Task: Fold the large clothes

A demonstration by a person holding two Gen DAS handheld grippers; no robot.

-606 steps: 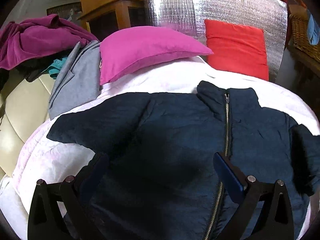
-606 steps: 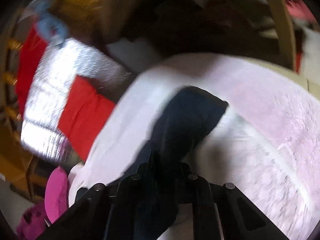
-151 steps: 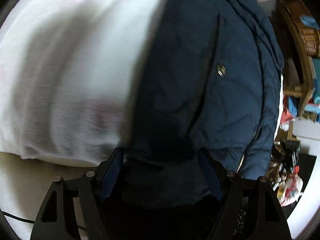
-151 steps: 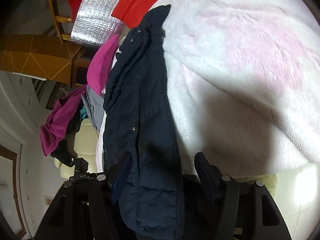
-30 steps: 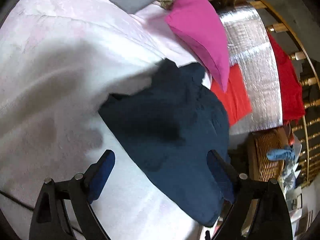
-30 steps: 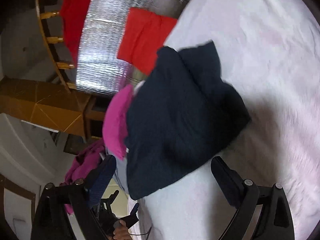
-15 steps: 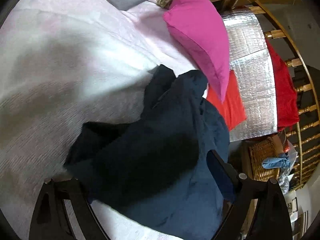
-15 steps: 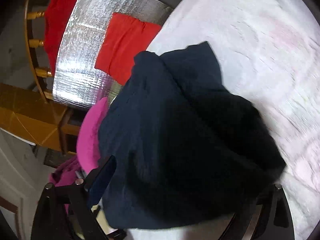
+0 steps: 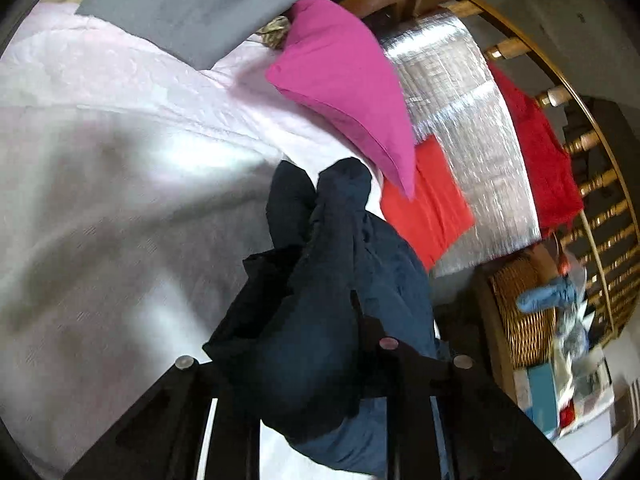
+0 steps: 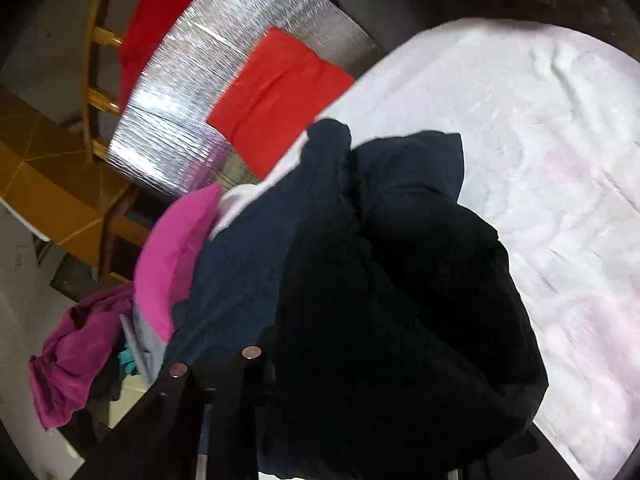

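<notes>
The navy jacket (image 9: 360, 248) lies bunched up on the white-pink blanket (image 9: 100, 200), its far end near the pink pillow. In the left wrist view my left gripper (image 9: 296, 340) has its jaws closing, with a thick fold of the jacket pinched between them; the pads are buried in fabric. In the right wrist view the jacket (image 10: 400, 280) is a dark heap draped over my right gripper (image 10: 320, 360), whose jaws are also closing on it. Only the right gripper's left finger shows; the other is hidden under cloth.
A pink pillow (image 9: 344, 80), a red cushion (image 9: 428, 208) and a silver foil panel (image 9: 460, 120) stand at the bed's head. A grey garment (image 9: 192, 12) lies at the far left, a wicker basket (image 9: 524, 312) beside the bed. A magenta garment (image 10: 76, 352) hangs off the side.
Both grippers stood wide around the flat folded jacket a second ago. Their jaws have since closed in on it, and the jacket has bunched up and risen off the blanket.
</notes>
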